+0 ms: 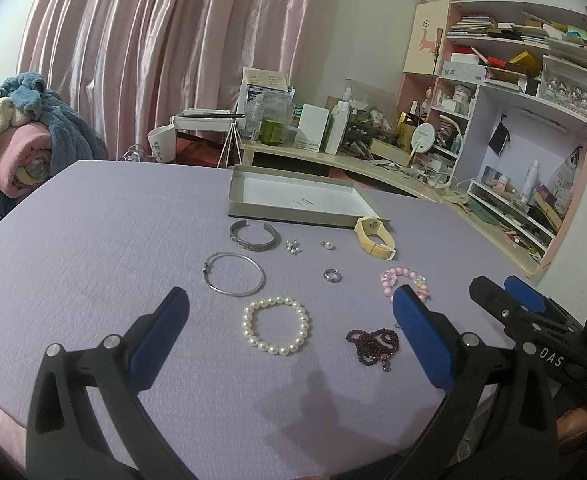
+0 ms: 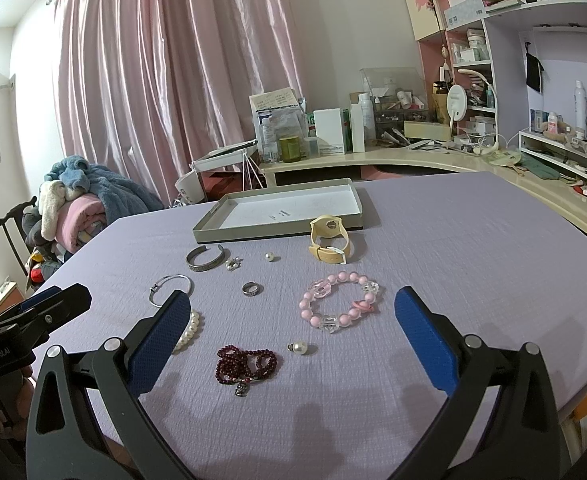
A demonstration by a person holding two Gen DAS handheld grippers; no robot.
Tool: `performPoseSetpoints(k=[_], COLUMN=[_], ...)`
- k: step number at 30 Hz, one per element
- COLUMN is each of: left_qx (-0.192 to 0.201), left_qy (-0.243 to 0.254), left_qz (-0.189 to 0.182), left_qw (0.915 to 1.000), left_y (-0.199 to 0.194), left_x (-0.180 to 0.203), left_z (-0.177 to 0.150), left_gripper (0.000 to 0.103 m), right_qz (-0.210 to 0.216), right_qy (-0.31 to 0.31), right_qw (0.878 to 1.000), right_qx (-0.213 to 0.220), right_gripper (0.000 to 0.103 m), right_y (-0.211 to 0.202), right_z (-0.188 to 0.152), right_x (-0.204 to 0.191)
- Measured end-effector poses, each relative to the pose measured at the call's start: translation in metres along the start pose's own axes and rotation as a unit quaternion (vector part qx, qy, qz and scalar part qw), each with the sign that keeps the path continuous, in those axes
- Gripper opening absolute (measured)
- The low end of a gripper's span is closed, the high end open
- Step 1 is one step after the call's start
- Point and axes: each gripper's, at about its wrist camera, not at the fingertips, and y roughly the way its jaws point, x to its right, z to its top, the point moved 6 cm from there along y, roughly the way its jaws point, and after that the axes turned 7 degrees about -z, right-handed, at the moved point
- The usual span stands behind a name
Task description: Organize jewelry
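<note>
Jewelry lies on a lilac table in front of an empty grey box lid (image 1: 293, 216) (image 2: 253, 232). A white pearl bracelet (image 1: 274, 325) sits between the fingers of my open left gripper (image 1: 289, 304). Near it are a thin silver bangle (image 1: 234, 278), an engraved cuff (image 1: 253, 236), a ring (image 1: 332, 275), a dark red bead strand (image 1: 373, 342) (image 2: 245, 364), a pink bead bracelet (image 2: 339, 300) and a cream watch (image 1: 375, 238) (image 2: 329, 236). My right gripper (image 2: 293, 304) is open and empty above the red strand and a pearl earring (image 2: 299, 347).
A cluttered cream desk (image 2: 373, 158) and pink shelves (image 1: 513, 80) stand behind and to the right of the table. A chair piled with blankets (image 1: 25, 136) is at the left. Small pearl pieces (image 1: 293, 247) (image 1: 327, 244) lie near the lid.
</note>
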Motion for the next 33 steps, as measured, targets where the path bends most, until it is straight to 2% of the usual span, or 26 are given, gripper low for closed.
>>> performPoseSetpoints(k=[33], left_qx=[0.0], left_qy=[0.001], left_qz=[0.001], left_qw=[1.0], left_y=[0.0001], left_x=[-0.0001], left_z=[0.0], left_gripper=[0.101], right_qz=[0.0], right_qy=[0.001], right_qw=[1.0], right_qx=[0.001], right_gripper=[0.102], right_y=[-0.0025], right_z=[0.0024], right_x=[0.0013])
